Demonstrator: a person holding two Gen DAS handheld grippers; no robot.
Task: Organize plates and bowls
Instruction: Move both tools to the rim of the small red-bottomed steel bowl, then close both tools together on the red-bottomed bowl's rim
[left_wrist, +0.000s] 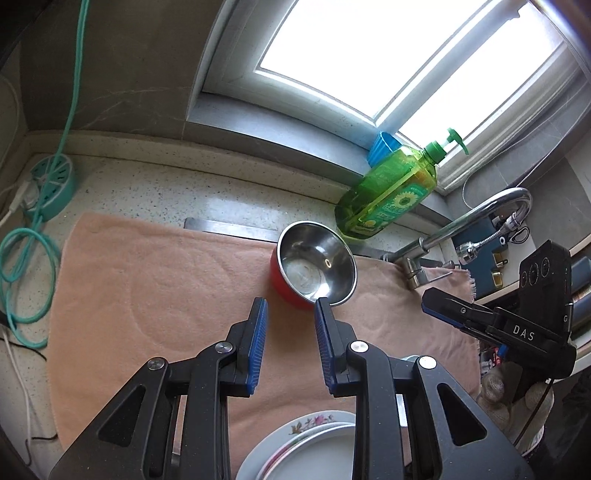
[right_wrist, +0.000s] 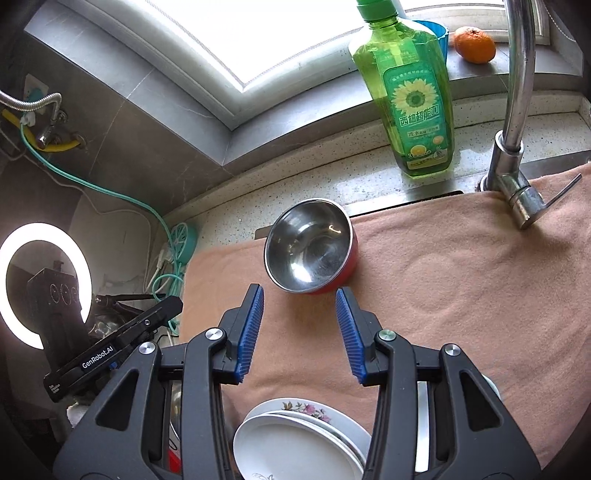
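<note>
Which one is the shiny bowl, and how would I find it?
Look for the window, then the tall green soap bottle on the counter below it. In front of the bottle, on the pink towel, sits the bowl. It is silver inside and red outside, unlike the white plates nearer the grippers.

A bowl (right_wrist: 310, 245) with a red outside and a shiny steel inside sits on a salmon-pink towel (right_wrist: 461, 280). The white plates (right_wrist: 295, 439) show a pink and green flower pattern along the rim of 1. The soap bottle (right_wrist: 413, 96) is translucent green with a sunflower on its label. Both grippers are black with ribbed blue pads (right_wrist: 251, 328). The counter (left_wrist: 155, 192) is pale speckled stone, the cable (left_wrist: 26, 258) teal, the fruit (right_wrist: 474, 40) orange, the cup (left_wrist: 384, 146) blue.
</note>
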